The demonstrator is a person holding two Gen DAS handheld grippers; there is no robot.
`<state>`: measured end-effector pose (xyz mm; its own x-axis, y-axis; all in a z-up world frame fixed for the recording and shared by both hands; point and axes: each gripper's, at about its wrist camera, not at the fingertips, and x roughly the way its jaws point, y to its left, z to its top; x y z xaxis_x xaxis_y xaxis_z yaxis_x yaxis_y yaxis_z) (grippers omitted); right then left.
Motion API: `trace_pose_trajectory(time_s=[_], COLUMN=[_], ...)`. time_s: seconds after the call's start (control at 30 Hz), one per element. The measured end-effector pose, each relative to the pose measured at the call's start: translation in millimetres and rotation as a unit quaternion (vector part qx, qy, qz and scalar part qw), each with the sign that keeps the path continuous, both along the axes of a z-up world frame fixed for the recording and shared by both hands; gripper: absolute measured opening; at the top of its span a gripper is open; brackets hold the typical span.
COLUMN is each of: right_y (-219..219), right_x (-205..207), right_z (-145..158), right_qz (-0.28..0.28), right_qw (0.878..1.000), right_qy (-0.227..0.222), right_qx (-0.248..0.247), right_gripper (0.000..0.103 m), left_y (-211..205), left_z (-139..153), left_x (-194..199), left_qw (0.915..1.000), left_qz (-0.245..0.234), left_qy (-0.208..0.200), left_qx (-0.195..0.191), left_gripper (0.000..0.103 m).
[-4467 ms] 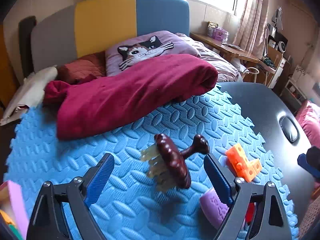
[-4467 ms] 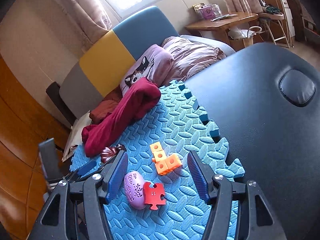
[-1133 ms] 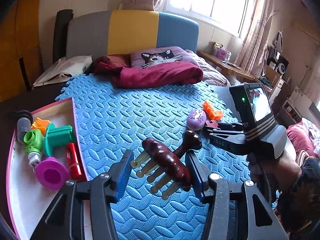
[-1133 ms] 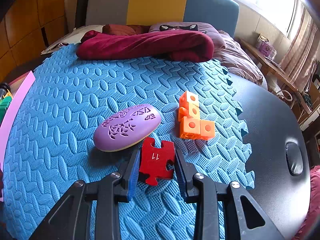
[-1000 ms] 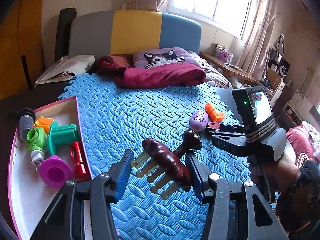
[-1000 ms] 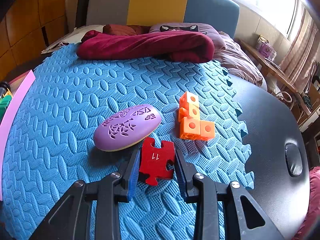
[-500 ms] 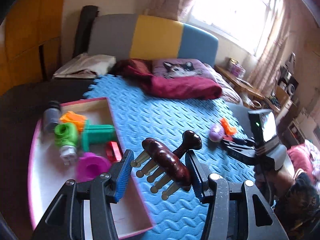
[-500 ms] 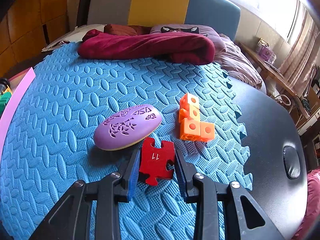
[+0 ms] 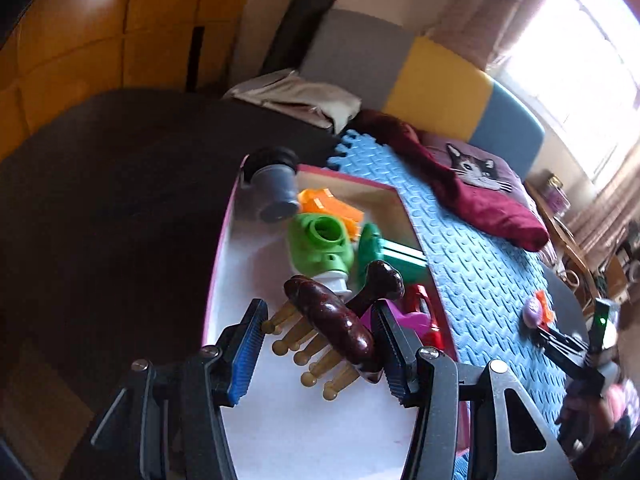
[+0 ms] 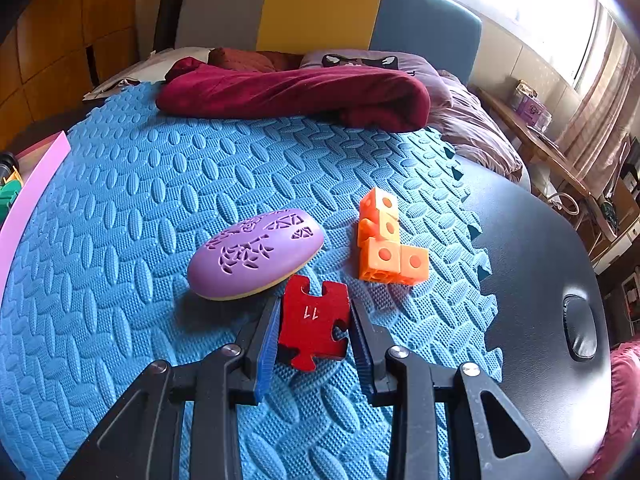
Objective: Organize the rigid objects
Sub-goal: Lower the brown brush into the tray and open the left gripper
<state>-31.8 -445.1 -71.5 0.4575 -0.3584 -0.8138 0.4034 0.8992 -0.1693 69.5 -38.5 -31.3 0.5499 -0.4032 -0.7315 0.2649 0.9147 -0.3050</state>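
My left gripper (image 9: 320, 332) is shut on a dark brown wooden massage comb (image 9: 332, 320) and holds it above the white floor of the pink-rimmed tray (image 9: 280, 420). The tray holds a grey cup (image 9: 274, 188), an orange piece (image 9: 328, 208), a green toy (image 9: 320, 244), a teal piece (image 9: 396, 256) and a red piece (image 9: 424, 312). My right gripper (image 10: 312, 324) is shut on a red puzzle piece marked 11 (image 10: 314, 320) on the blue foam mat (image 10: 140, 200). A purple oval case (image 10: 256, 252) and orange linked cubes (image 10: 384, 248) lie just ahead.
A dark red blanket (image 10: 296, 92) and cat pillow (image 10: 360, 60) lie at the mat's far edge. The dark table (image 10: 540, 260) extends right of the mat. The tray's pink rim (image 10: 28, 200) shows at the left. My right gripper shows far right in the left wrist view (image 9: 560, 344).
My left gripper has carried the comb leftward from over the mat to over the tray. My right gripper stays shut on the puzzle piece in the same place.
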Motion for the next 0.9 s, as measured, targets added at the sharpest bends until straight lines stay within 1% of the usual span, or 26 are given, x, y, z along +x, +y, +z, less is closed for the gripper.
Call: trace_pose_trajectory(time_s=[0.07,0.13,0.23,0.33,0.47,0.57,0.67,0.77,0.9], right_y=[0,0,0,0,0,-1,-1,-1,-1], right_x=[0,0,0,0,0,0,0,0,0], right_z=[0,0,0,0,0,0,0,0,0], right_qz=[0.000,0.000,0.000,0.000,0.000,0.000,0.000,0.000,0.000], right_qw=[1.000,1.000,1.000,1.000,1.000,1.000,1.000,1.000,1.000], right_qy=[0.000,0.000,0.000,0.000,0.000,0.000,0.000,0.000,0.000], right_qx=[0.000,0.000,0.000,0.000,0.000,0.000,0.000,0.000,0.001], right_gripper=[0.033,0.033,0.033,0.033,0.033,0.033,0.033,0.033,0.033], left_y=[-1,0,-4,-3,-6,-4,-3,0,4], left_z=[-5,-13,-25,-31,-28,-21,-13,-7,2], left_x=[5,11,22,27,24,20,16,10,-3], left_qw=[1.0000,0.9996,0.9989,0.9988,0.9990,0.9991,0.9987,0.9981,0.9953], left_qz=[0.001,0.005,0.012,0.019,0.017,0.023,0.025,0.032,0.042], left_qy=[0.008,0.027,0.045,0.044,0.025,0.007,-0.015,-0.029,-0.060], left_qx=[-0.002,-0.007,0.007,0.011,0.032,0.036,0.041,0.044,0.064], left_gripper=[0.054,0.054,0.055,0.057,0.057,0.067,0.073,0.073,0.073])
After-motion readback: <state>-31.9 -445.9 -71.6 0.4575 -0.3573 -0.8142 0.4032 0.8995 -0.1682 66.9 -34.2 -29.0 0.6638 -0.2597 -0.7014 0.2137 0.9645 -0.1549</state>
